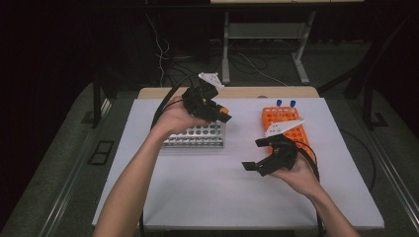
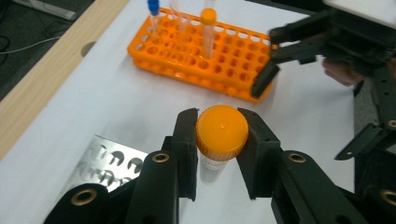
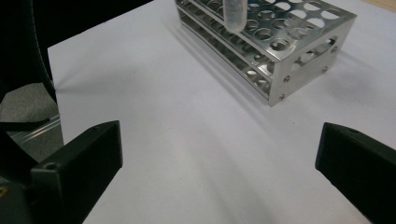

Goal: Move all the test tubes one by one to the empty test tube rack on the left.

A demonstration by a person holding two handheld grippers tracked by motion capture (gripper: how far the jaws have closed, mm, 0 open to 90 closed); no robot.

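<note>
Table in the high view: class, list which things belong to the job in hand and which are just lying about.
In the job:
- left gripper, shut on the orange-capped tube
- right gripper, jaws open with nothing between them
- orange rack
- metal rack

Lying about:
- cables on the floor
- table legs behind

There are two racks on the white counter (image 1: 207,192): one orange rack (image 1: 286,126) and one shiny metal rack (image 1: 197,135). In the left gripper view, three tubes stand in the orange rack: one with a blue cap (image 2: 153,14), one clear tube with its top cut off by the picture edge (image 2: 176,14), and one with an orange cap (image 2: 208,30). One more orange-capped tube (image 2: 221,135) sits between two black jaws. There are two grippers, a left gripper (image 1: 210,106) and a right gripper (image 1: 264,157), and two hands.
</note>
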